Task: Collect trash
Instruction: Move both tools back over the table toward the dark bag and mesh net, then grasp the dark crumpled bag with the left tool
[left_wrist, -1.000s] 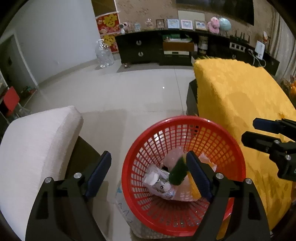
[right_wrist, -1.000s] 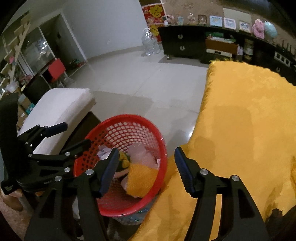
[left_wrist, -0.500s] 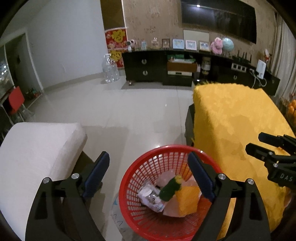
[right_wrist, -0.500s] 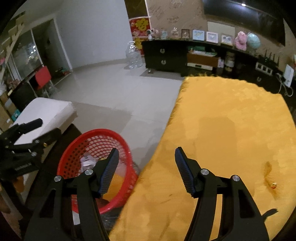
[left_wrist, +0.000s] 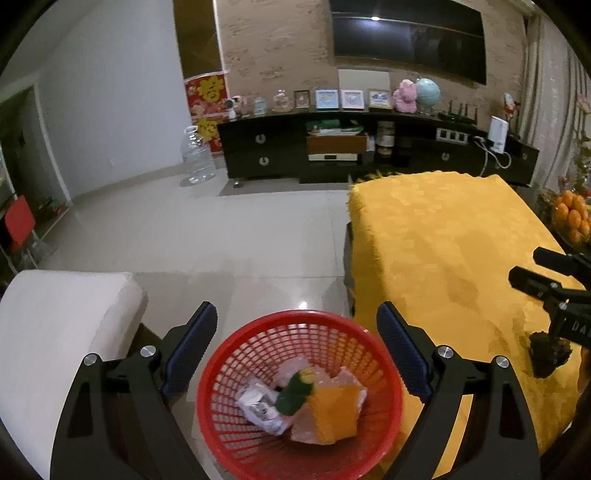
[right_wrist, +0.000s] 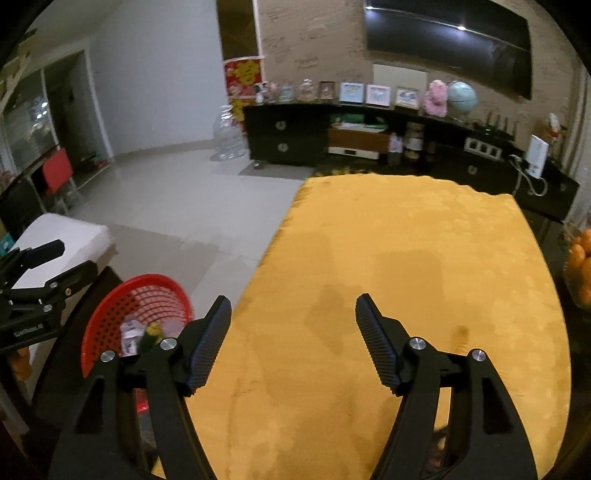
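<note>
A red mesh basket (left_wrist: 236, 354) stands on the floor beside the table with the yellow cloth (left_wrist: 443, 240). It holds a green and yellow piece (left_wrist: 293, 393), an orange piece (left_wrist: 334, 411), a white wrapper (left_wrist: 258, 404) and pink plastic. My left gripper (left_wrist: 297, 323) is open and empty above the basket's far rim. My right gripper (right_wrist: 293, 314) is open and empty over the yellow cloth (right_wrist: 406, 277); the basket (right_wrist: 110, 314) lies to its left. A small dark spot (right_wrist: 460, 332) marks the cloth. The right gripper also shows in the left wrist view (left_wrist: 532, 266).
A white cushioned seat (left_wrist: 55, 332) stands left of the basket. A black TV cabinet (left_wrist: 332, 151) with frames and toys runs along the far wall, with a water jug (left_wrist: 197, 162) at its left end. A bowl of oranges (left_wrist: 572, 218) is right of the table. A tiled floor (left_wrist: 221, 229) lies between.
Both grippers have risen and pulled back from the basket. The right gripper swung right, from over the basket's edge to over the yellow cloth. The basket's contents stay put.
</note>
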